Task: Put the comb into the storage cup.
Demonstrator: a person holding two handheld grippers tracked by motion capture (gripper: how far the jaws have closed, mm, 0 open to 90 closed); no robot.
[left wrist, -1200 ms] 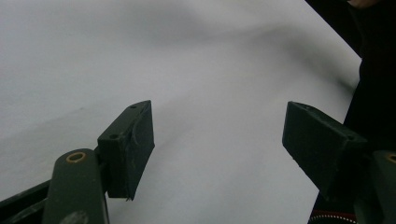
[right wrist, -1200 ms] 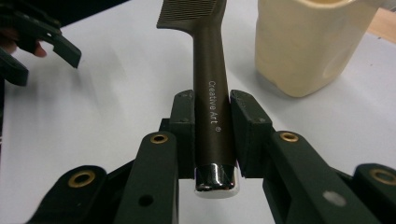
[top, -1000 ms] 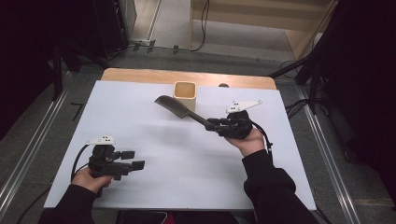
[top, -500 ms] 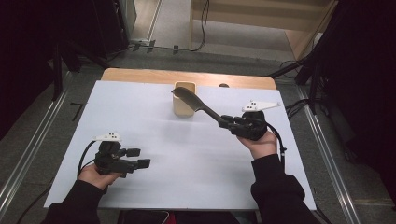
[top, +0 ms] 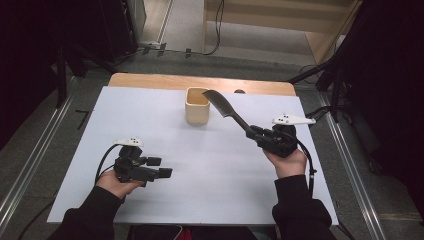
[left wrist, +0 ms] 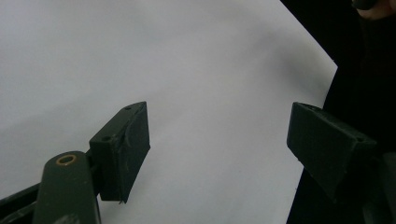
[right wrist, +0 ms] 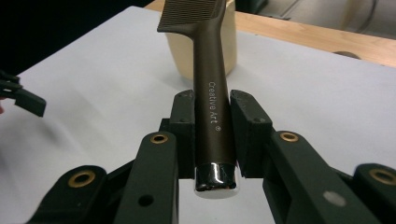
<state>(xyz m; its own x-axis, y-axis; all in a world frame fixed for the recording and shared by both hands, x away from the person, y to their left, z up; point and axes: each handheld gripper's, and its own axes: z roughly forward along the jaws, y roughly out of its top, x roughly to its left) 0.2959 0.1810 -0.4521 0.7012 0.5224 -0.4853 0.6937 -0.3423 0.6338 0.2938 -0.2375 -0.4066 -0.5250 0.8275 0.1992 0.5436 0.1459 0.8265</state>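
Comb (top: 223,107) gripped by our right gripper (top: 257,134) beside the cup (top: 197,106).
Our right jaws clench the dark handle; the toothed head rises toward 11 o'clock, just right of the cup's rim. At 7 o'clock on the surface (top: 210,175), our left gripper (top: 161,167) rests with jaws released, grasping nothing.
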